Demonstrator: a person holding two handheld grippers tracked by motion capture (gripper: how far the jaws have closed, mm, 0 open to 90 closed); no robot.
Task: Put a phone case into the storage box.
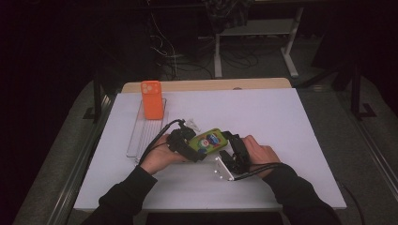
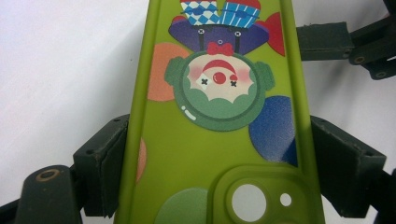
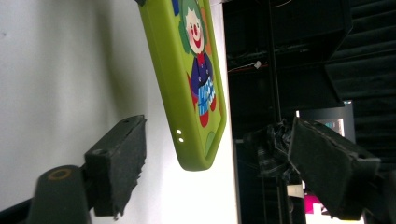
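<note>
A green phone case (image 1: 210, 140) printed with a clown is held just above the white table top near the middle. My left gripper (image 1: 196, 149) is shut on it. In the left gripper view the two jaws press the long edges of the case (image 2: 210, 140) near the camera cut-out, gripper point (image 2: 219, 161). My right gripper (image 1: 229, 144) is open at the other end. In the right gripper view the rounded corner of the case (image 3: 196, 107) hangs between the spread jaws, touching neither, gripper point (image 3: 224, 156). The right gripper's fingers (image 2: 327, 42) also appear beyond the case.
An orange phone case (image 1: 151, 99) stands upright at the far end of a clear slotted tray (image 1: 137, 138) on the left. A small clear item (image 1: 192, 124) lies behind the hands. A wooden table edge (image 1: 206, 85) runs along the back, with dark floor, cables and desk legs beyond.
</note>
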